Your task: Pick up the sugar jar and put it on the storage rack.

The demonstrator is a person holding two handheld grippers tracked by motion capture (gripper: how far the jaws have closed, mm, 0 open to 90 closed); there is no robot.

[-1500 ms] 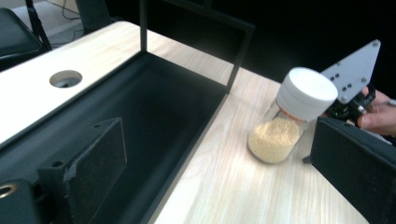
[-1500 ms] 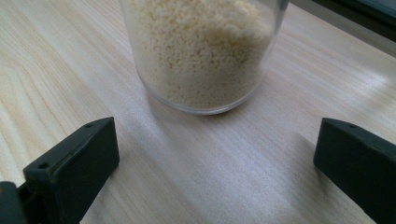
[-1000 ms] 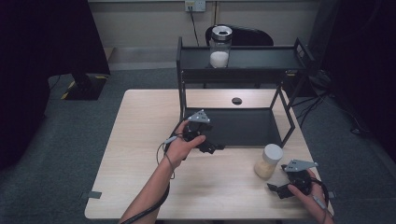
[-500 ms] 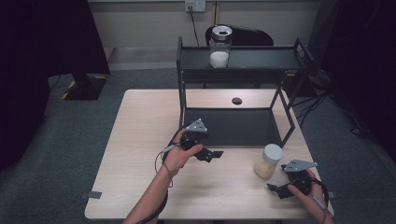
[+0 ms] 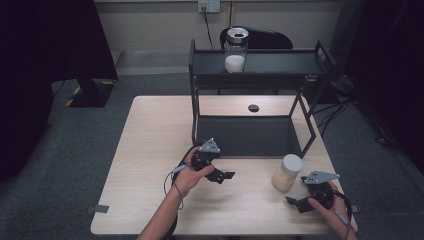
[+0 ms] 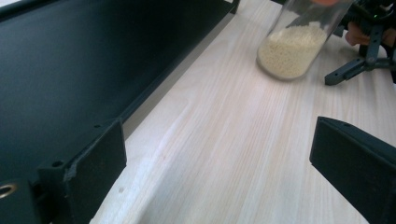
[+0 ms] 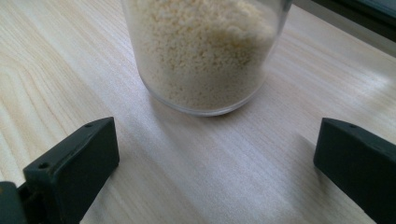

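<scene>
Since the earlier frame, the left gripper [image 5: 223, 175] is sliding down toward the frame's lower middle, away from the shelf [image 5: 250, 135], jaws apart and empty. At lower right, the right gripper [image 5: 296, 202] is waiting with jaws spread, pointing at the jar [image 5: 287, 172] of grains standing just beside it on the table [image 5: 150, 150].

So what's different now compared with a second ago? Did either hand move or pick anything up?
The left gripper drew back from the front of the black shelf toward the person, swinging its open jaws toward the jar of grains on the table. It took hold of nothing. The right gripper stayed by the jar, jaws open, and the jar on the top shelf did not move.
</scene>
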